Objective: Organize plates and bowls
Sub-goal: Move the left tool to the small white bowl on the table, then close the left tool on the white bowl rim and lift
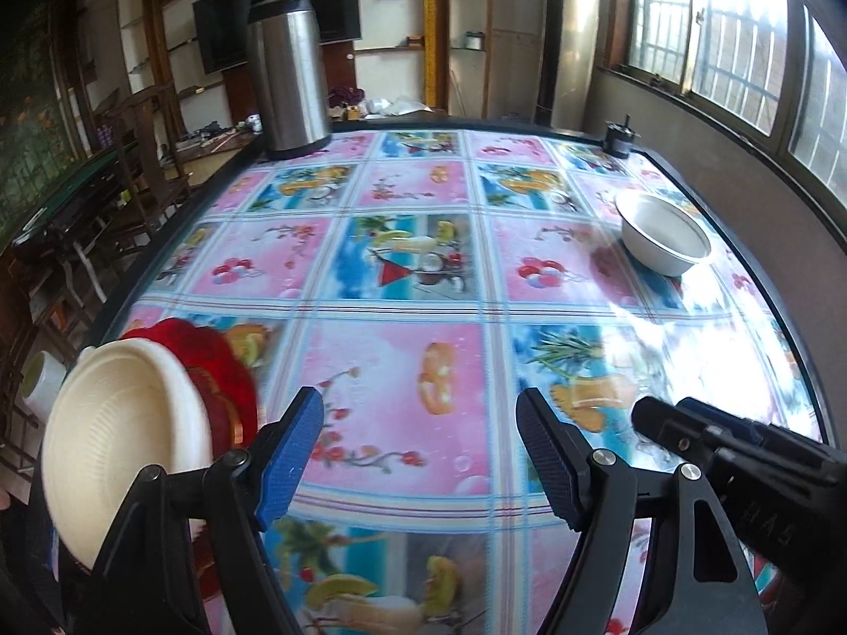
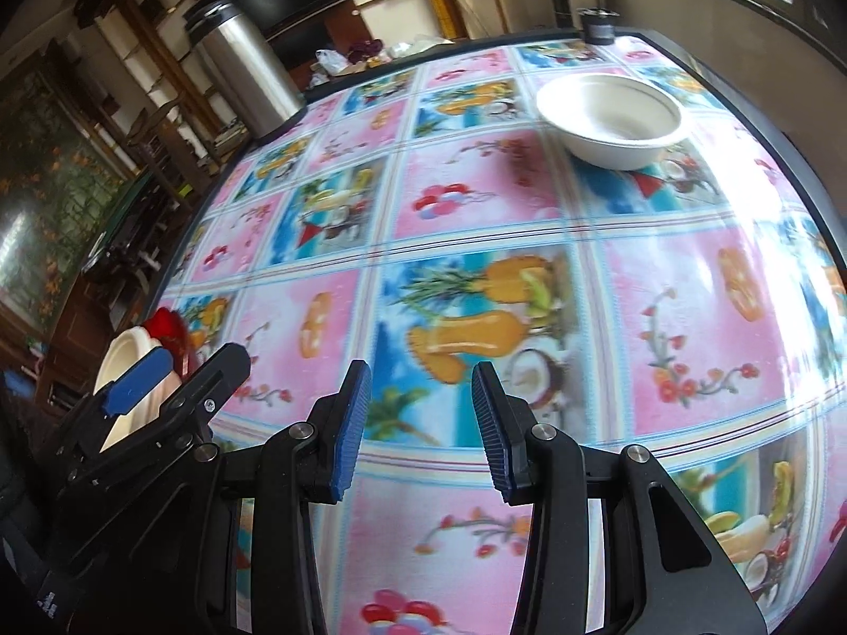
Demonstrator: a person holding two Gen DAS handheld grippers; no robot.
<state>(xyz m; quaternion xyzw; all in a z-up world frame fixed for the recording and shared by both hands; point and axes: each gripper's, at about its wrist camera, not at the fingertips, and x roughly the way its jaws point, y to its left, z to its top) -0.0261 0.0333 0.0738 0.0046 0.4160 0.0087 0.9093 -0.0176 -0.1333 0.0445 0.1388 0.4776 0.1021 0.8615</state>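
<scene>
The table (image 1: 402, 286) carries a glossy cloth of pink and blue picture squares. A white bowl (image 1: 664, 235) stands upright on it at the right of the left wrist view; in the right wrist view the same bowl (image 2: 611, 119) sits in the upper right, well apart from both tools. At the lower left of the left wrist view, a cream plate (image 1: 122, 444) rests at the table's near edge with a red plate (image 1: 212, 365) just behind it; whether they touch cannot be told. A steel flask (image 1: 288, 71) stands at the far edge, upper left. A small dark object (image 1: 620, 137) sits at the far right corner.

The left gripper (image 1: 421, 455) has its jaws wide apart with nothing between them. The right gripper (image 2: 418, 428) shows a narrower gap, also with nothing in it. Both hover above bare cloth.
</scene>
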